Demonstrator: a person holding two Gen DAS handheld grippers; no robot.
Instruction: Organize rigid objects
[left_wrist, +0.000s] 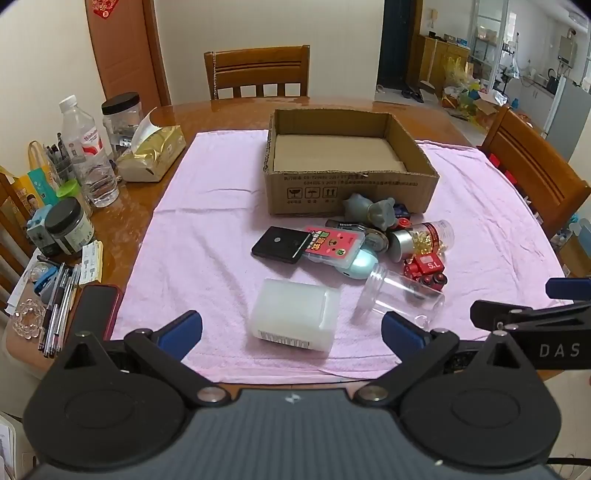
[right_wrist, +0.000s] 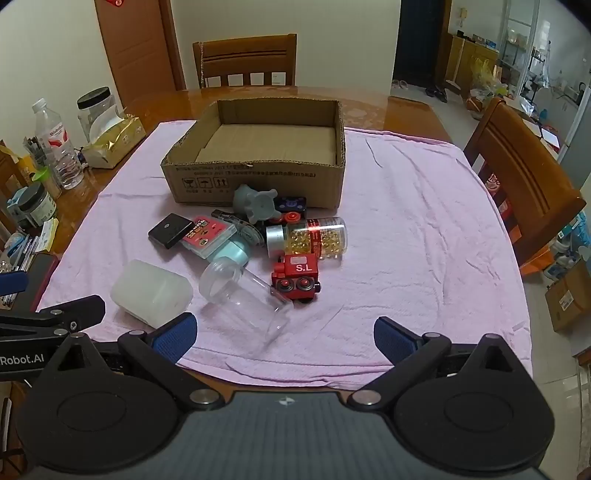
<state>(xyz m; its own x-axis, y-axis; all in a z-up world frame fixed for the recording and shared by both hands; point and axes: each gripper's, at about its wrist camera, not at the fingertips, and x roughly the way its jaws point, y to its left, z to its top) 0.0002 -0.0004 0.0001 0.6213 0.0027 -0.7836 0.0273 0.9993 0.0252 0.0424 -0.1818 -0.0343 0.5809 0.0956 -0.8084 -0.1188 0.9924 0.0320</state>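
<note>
An open, empty cardboard box (left_wrist: 351, 192) (right_wrist: 258, 184) stands on a pink cloth. In front of it lies a pile: a black flat case (left_wrist: 280, 244), a pink card pack (left_wrist: 332, 245), a grey toy (left_wrist: 369, 210), a capsule bottle (right_wrist: 314, 238), a red toy train (right_wrist: 297, 275), a clear jar on its side (right_wrist: 243, 291) and a white plastic box (left_wrist: 295, 314) (right_wrist: 151, 291). My left gripper (left_wrist: 291, 328) is open, low near the white box. My right gripper (right_wrist: 284, 336) is open, just short of the clear jar.
The table's left side holds a water bottle (left_wrist: 86, 151), jars (left_wrist: 70, 225), a tissue pack (left_wrist: 151, 151), pens (left_wrist: 59, 306) and a dark phone (left_wrist: 94, 314). Wooden chairs stand behind (left_wrist: 258, 72) and at right (right_wrist: 517, 177).
</note>
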